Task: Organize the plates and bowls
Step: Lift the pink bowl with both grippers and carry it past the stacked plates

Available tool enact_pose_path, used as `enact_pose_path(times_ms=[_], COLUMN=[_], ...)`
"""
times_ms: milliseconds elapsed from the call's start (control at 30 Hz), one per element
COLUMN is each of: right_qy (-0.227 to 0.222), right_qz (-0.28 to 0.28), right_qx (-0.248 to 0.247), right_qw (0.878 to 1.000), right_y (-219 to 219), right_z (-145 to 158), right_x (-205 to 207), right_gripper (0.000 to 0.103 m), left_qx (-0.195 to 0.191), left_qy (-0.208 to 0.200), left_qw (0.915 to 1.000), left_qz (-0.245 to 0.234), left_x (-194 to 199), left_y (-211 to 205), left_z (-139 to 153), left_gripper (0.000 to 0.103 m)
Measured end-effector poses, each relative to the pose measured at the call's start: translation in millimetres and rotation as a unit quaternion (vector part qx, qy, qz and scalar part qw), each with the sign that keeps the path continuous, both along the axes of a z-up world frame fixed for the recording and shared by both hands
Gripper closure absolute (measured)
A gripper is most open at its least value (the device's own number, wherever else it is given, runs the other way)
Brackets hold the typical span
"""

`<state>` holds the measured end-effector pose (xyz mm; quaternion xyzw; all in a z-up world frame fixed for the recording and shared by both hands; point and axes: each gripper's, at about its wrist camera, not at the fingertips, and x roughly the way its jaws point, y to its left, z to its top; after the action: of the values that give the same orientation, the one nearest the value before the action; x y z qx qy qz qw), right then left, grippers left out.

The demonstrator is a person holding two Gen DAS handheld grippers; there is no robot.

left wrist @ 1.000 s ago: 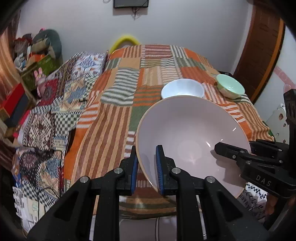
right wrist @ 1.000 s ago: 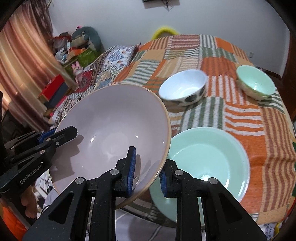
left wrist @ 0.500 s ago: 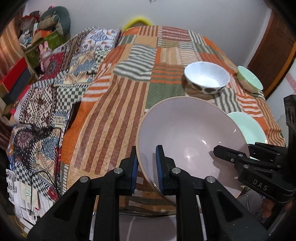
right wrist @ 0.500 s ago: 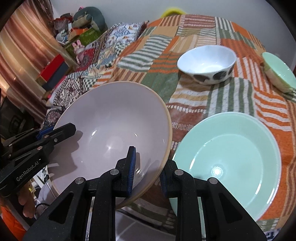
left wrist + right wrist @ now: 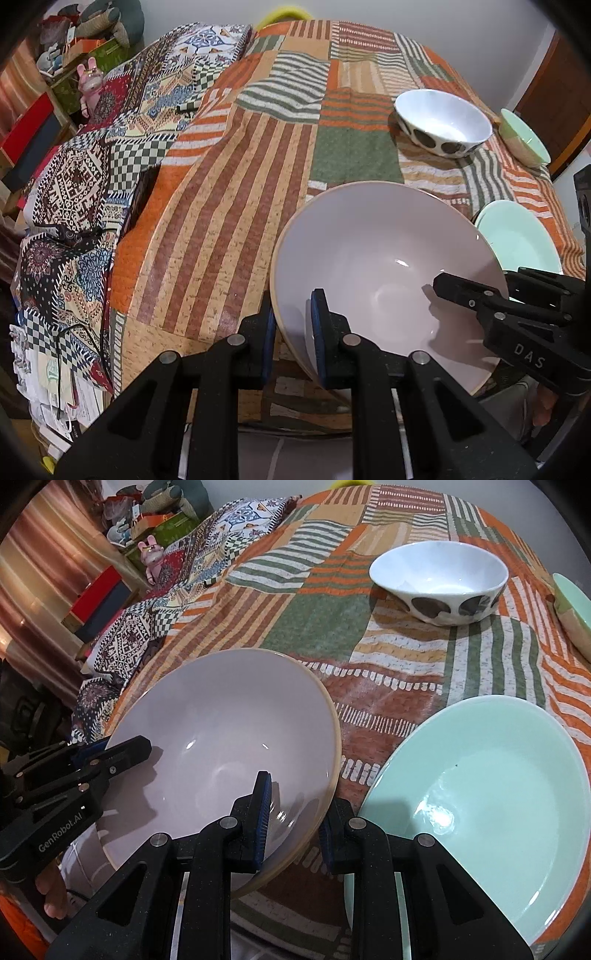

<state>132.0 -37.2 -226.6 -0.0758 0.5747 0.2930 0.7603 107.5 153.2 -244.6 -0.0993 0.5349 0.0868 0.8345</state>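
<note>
At the near edge of the table (image 5: 229, 206), both grippers carry one large pink plate (image 5: 376, 266). The left gripper (image 5: 291, 332) is closed on the plate's near-left rim, one pad outside and one inside. The right gripper (image 5: 291, 812) is clamped on the opposite rim, likewise straddling it. The plate is tilted and appears to be off the cloth, though contact underneath is hidden.

Step in hand, as judged: transport of the pink plate toward a stacking place. The green plate (image 5: 480, 794) lies flat on the cloth just to the right of the carried plate and is the likely base for the stack. The next move calls for both grippers to travel together to the right, level the pink plate, centre it over the green one and lower it before either grip is let go.

Other items: a white bowl (image 5: 439, 579) with dark spots stands farther back on the cloth, well apart from the plates. A small green bowl (image 5: 524, 138) sits at the far right edge. Neither lies in the path.

Obstructions: the right gripper's outer finger is close to the green plate's rim and may strike it on descent. The plate's tilt and the table edge below it make a slip costly.
</note>
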Motion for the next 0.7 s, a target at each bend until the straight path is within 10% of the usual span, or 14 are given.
enact_pose_path(times_ms=[700], right_qy=[0.024], right_qz=[0.016], right_qx=[-0.031], right_qw=[0.999], right_y=[2.4], right_z=[-17.0], right_x=[-1.4], right_gripper=[0.079], left_qx=[0.017], left_qy=[0.034], left_qw=[0.9993], left_qz=[0.001], left_x=[5.2], left_y=[-4.1], left_z=[-17.5], left_gripper=[0.085])
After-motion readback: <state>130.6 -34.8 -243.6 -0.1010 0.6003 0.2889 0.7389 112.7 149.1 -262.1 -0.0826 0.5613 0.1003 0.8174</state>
